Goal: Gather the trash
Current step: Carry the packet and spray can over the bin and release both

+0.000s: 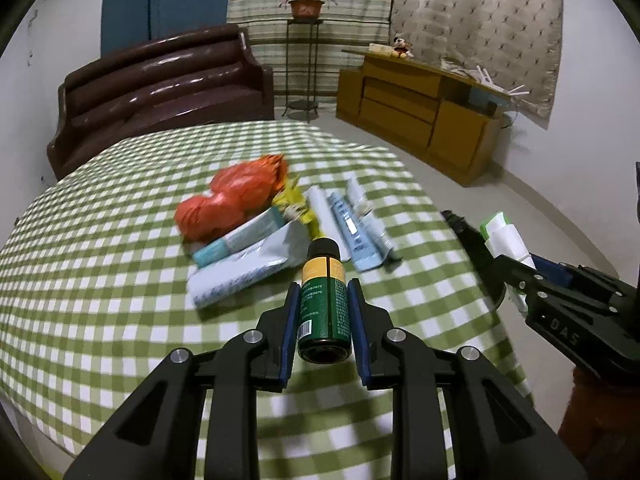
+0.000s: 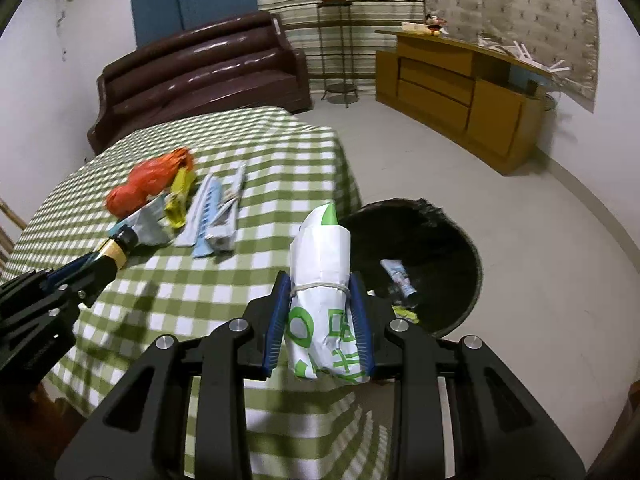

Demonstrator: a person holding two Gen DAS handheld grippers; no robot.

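My left gripper (image 1: 323, 292) is shut on a small dark green bottle (image 1: 324, 300) with a yellow band and black cap, held above the checked tablecloth (image 1: 100, 280). My right gripper (image 2: 322, 300) is shut on a white and green paper roll (image 2: 322, 276) tied with a rubber band, near the table's right edge. Beyond it on the floor stands a black-lined trash bin (image 2: 432, 248) with a few wrappers inside. On the table lie an orange plastic bag (image 1: 228, 200), light blue packets (image 1: 244, 256), a yellow wrapper (image 1: 294, 204) and blue tubes (image 1: 352, 228).
The right gripper with its roll shows at the right of the left wrist view (image 1: 560, 292); the left gripper with the bottle shows at the left of the right wrist view (image 2: 60, 292). A brown sofa (image 1: 160, 92), a plant stand (image 1: 304, 60) and a wooden cabinet (image 1: 424, 108) stand behind.
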